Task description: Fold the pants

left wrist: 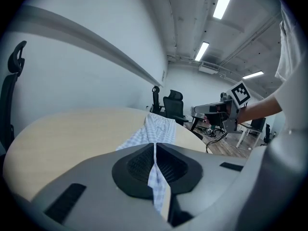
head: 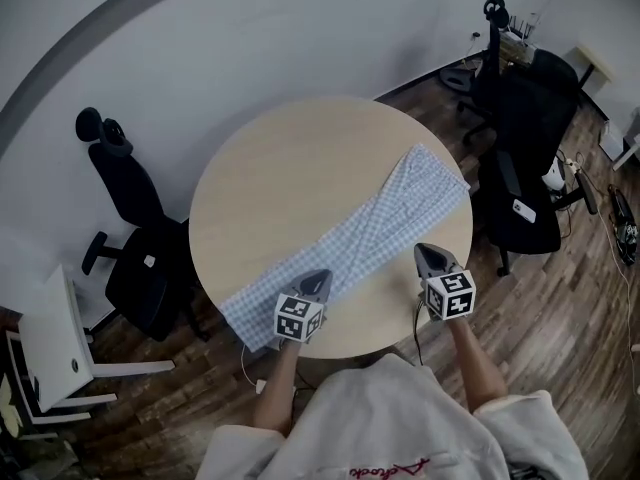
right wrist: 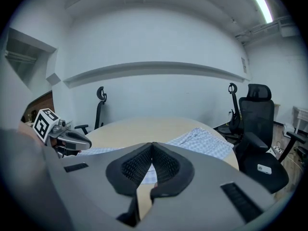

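One long edge of the pants (head: pixel 390 208), laid diagonally toward the table's (head: pixel 290 168) far-right edge, is pinched by the left gripper (head: pixel 320 278); right gripper (head: pixel 428 252) is clamped shut, empty.

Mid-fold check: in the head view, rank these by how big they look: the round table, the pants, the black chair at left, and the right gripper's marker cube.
Largest: round table.
Next: pants and black chair, about alike, so unranked.
Smallest: marker cube, despite being nearest the camera.
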### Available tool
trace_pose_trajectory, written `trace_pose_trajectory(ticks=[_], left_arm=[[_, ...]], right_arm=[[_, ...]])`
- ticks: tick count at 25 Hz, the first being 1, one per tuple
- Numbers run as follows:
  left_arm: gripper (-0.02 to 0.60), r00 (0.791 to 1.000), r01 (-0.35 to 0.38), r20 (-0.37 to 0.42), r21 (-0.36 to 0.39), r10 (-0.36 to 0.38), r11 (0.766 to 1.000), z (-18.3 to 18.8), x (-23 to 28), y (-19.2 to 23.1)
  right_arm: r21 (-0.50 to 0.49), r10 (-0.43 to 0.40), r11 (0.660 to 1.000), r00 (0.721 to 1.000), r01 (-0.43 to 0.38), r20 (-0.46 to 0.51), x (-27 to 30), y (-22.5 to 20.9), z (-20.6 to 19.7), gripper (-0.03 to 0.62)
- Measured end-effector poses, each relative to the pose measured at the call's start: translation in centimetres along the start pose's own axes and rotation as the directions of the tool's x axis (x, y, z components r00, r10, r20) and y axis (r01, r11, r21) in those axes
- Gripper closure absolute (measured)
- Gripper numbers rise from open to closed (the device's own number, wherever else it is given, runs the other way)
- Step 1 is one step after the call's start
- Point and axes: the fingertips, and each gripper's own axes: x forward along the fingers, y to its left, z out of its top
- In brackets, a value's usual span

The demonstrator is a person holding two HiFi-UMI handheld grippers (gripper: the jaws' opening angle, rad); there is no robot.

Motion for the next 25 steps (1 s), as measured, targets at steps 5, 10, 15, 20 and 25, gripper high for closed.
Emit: trace_pose_trajectory(ticks=[5, 10, 15, 20, 25], left_arm=[[0.538, 1.0, 0.005, 0.001, -0.008, -0.005, 1.0, 0.3, 0.4, -0.3], [0.538, 1.0, -0.024, -0.006, 0.009, 0.024, 1.0, 0.9, 1.6, 0.3], [0.538, 0.997, -0.071, -0.017, 0.007, 0.071, 0.997, 2.1, 5.0, 0.1], [0.538, 0.991, -0.124, -0.042, -0.005, 0.124, 0.992, 3.5, 8.5, -0.3], [0.538, 0.978, -0.205, -0.052, -0.054, 0.202, 0.977, 4.5, 11.4, 0.3]], right_arm=[[-0.005, -0.024, 1.0, 1.0, 0.024, 0.008, -0.4, -1.0, 0.9, 0.565], [-0.012, -0.017, 1.0, 0.999, 0.017, 0.035, 0.7, -2.8, 1.7, 0.565], [-0.011, 0.019, 1.0, 0.999, -0.019, 0.028, 2.1, -7.0, 1.5, 0.565], [-0.014, 0.073, 0.997, 0.997, -0.073, -0.003, 4.0, -12.0, 1.6, 0.565], [-0.029, 0.13, 0.991, 0.991, -0.13, -0.021, 7.3, -16.7, 2.4, 0.565]])
